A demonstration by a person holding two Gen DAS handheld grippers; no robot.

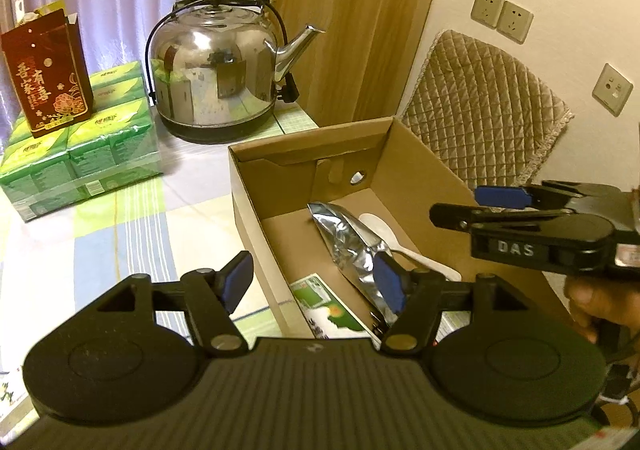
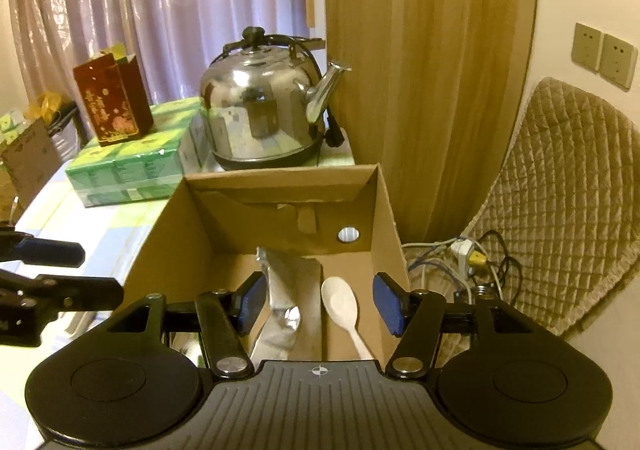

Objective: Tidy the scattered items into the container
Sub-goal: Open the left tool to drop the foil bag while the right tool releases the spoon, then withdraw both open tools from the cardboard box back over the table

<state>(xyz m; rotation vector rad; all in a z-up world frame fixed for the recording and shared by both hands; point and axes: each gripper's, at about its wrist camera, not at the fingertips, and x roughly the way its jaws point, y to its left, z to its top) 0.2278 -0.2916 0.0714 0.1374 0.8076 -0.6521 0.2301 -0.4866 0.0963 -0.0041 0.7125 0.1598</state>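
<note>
Where curtains (image 2: pixel 140 9) hang, checked tablecloth (image 1: pixel 120 217).

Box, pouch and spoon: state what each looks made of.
Box: brown corrugated cardboard, matte, with folded flaps. Pouch: metallic foil or foil laminate, crinkled with mirror-like glints. Spoon: smooth, matte off-white, probably plastic; ceramic or melamine can't be ruled out.

The right gripper (image 2: pixel 320 304) hangs spread wide over the cardboard box (image 2: pixel 384 209), where a white spoon (image 2: pixel 340 300) lies beside a foil pouch (image 2: pixel 288 290).

The cardboard box (image 2: pixel 384 209) is open above; its tall walls and the kettle (image 2: pixel 260 117) probably block sideways entry
</note>
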